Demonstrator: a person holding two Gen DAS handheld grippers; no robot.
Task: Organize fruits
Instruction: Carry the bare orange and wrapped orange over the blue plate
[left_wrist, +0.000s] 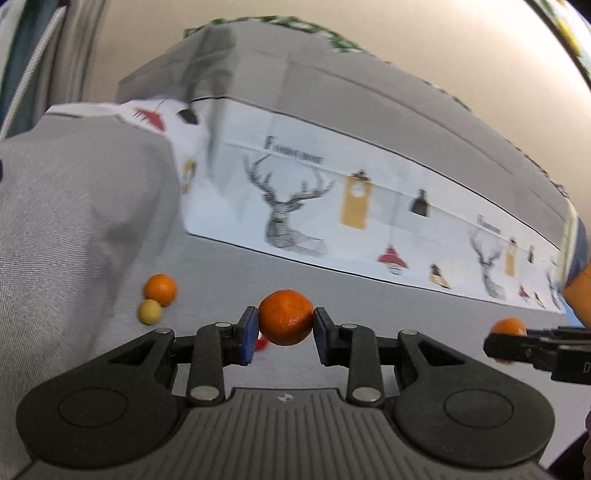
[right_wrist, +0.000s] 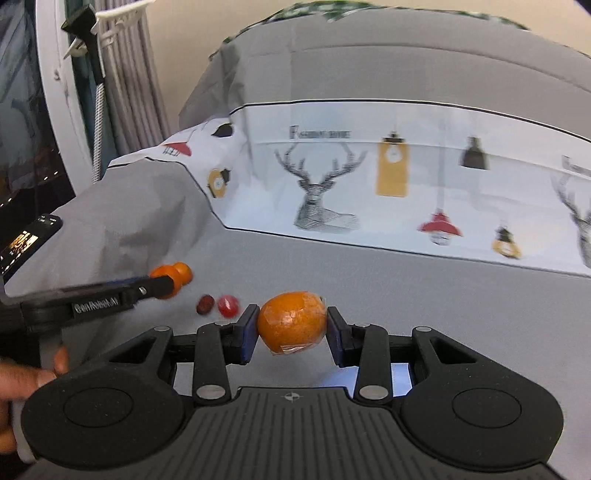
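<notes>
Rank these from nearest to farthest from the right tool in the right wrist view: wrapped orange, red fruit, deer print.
1. wrapped orange: held in the right tool.
2. red fruit: on the grey cover, just left.
3. deer print: on the white fabric behind.

Grey bed sheet (left_wrist: 369, 314), 1 orange (left_wrist: 160, 289), yellowish ball (left_wrist: 149, 312) touching it, red fruit (right_wrist: 228, 305) (blurred), folded deer-print quilt (left_wrist: 369, 206)

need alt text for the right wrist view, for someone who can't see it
The right claw is shut on an orange fruit in clear wrap, held above a grey bedsheet. To the left, the left claw holds another orange, with two small red fruits on the sheet between them. Behind is a pillow printed with deer heads and lamps.
</notes>
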